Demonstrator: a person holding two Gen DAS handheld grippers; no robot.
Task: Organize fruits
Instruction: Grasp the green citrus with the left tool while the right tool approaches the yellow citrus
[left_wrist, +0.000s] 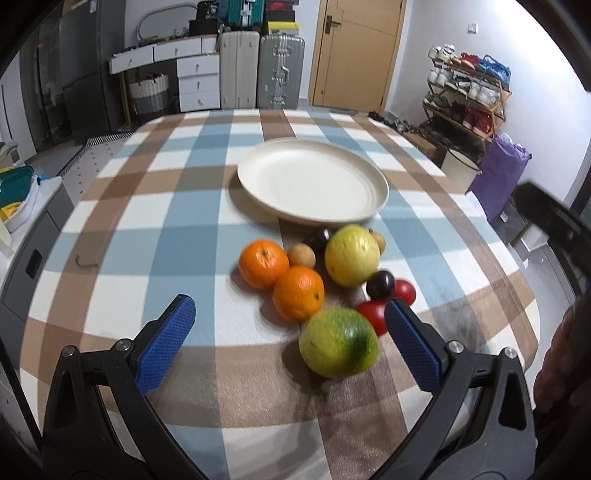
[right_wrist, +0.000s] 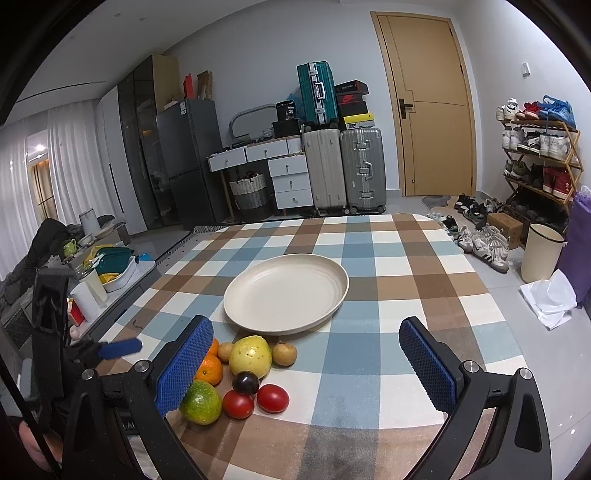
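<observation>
A cream plate (left_wrist: 312, 181) (right_wrist: 286, 294) sits empty mid-table. In front of it lies a cluster of fruit: two oranges (left_wrist: 263, 263) (left_wrist: 298, 292), a yellow guava (left_wrist: 351, 255) (right_wrist: 250, 356), a green-yellow mango (left_wrist: 338, 342) (right_wrist: 200, 402), two red tomatoes (left_wrist: 373, 314) (right_wrist: 272, 398), dark plums (left_wrist: 380, 284) (right_wrist: 245, 382) and small brown longans (left_wrist: 301, 255) (right_wrist: 284, 353). My left gripper (left_wrist: 290, 317) is open, low over the table, with the mango and an orange between its fingers. My right gripper (right_wrist: 306, 345) is open and empty, right of the fruit.
The table has a blue, brown and white checked cloth (right_wrist: 406, 258). Its right edge drops to the floor by a shoe rack (right_wrist: 539, 155) and a cream bin (right_wrist: 541, 253). A side counter with dishes (right_wrist: 110, 266) stands at the left. Suitcases (right_wrist: 343, 170) stand behind.
</observation>
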